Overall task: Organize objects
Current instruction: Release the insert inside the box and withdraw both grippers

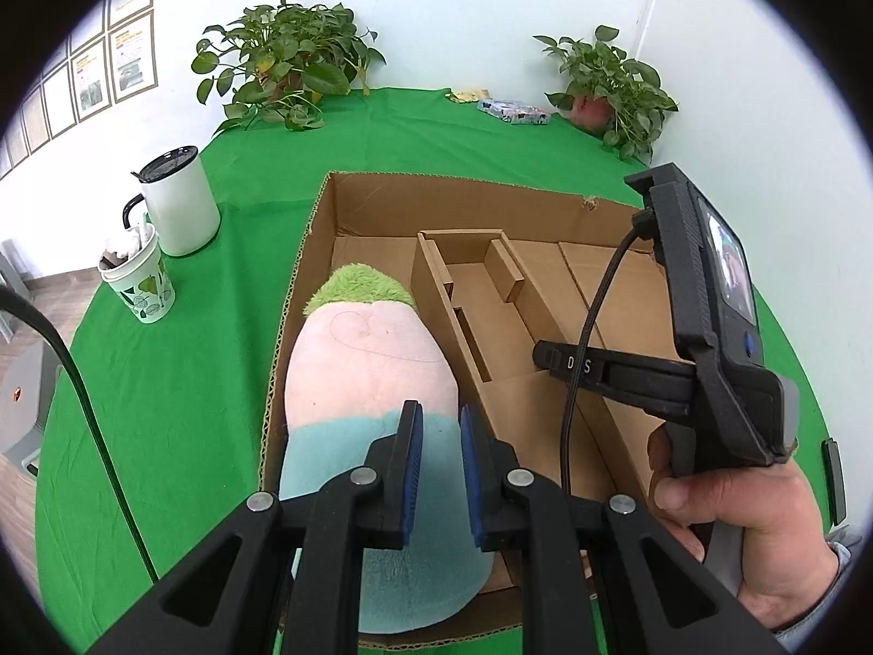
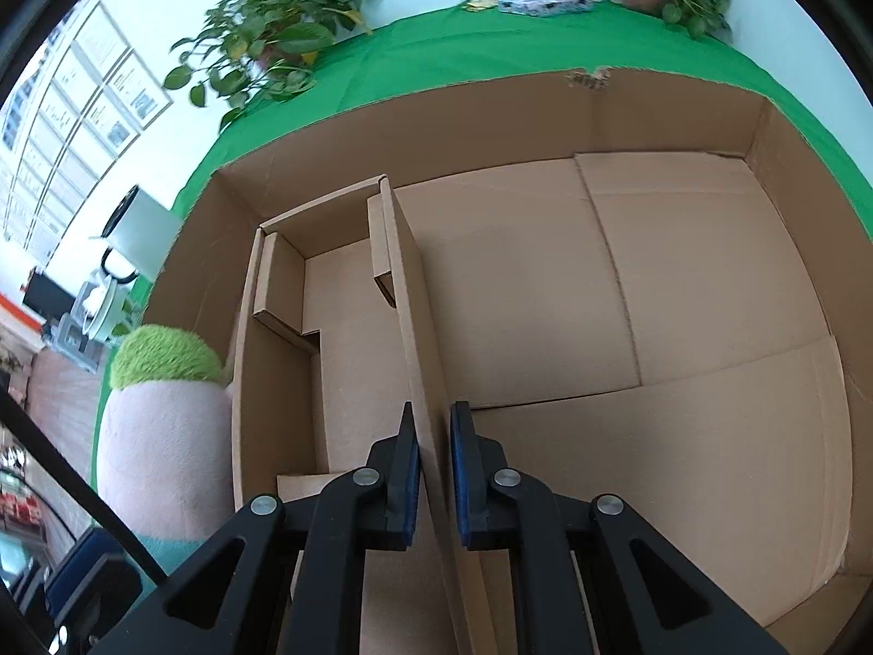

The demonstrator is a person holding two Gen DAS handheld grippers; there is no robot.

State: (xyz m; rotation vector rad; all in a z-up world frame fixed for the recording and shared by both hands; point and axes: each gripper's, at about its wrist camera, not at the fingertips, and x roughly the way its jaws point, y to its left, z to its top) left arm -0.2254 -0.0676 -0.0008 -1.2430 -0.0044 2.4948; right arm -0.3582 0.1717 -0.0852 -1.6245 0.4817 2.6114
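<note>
Holding, in my right hand-held gripper (image 2: 434,469), the long wall of the small cardboard divider tray (image 2: 349,327): the jaws are pinched tight on that wall. The tray stands inside the large cardboard box (image 1: 464,202), left of the box's middle, on the box floor.

Left hand-held gripper (image 1: 441,469): nearly closed, a narrow gap between the blue pads (image 1: 413,464); whether they pinch the plush toy's fabric, I cannot tell. Plush toy (image 1: 371,371), pink body, green tuft, teal base: in the box against its left wall, beside the tray.

My right hand (image 1: 725,518) grips its handle over the box's right half.

On the green-covered counter (image 1: 163,382):
- left edge: white lidded mug (image 1: 180,207), leaf-print paper cup (image 1: 142,284);
- far corners: potted plant (image 1: 283,65), second potted plant (image 1: 611,87);
- far edge: a flat patterned packet (image 1: 513,112).
</note>
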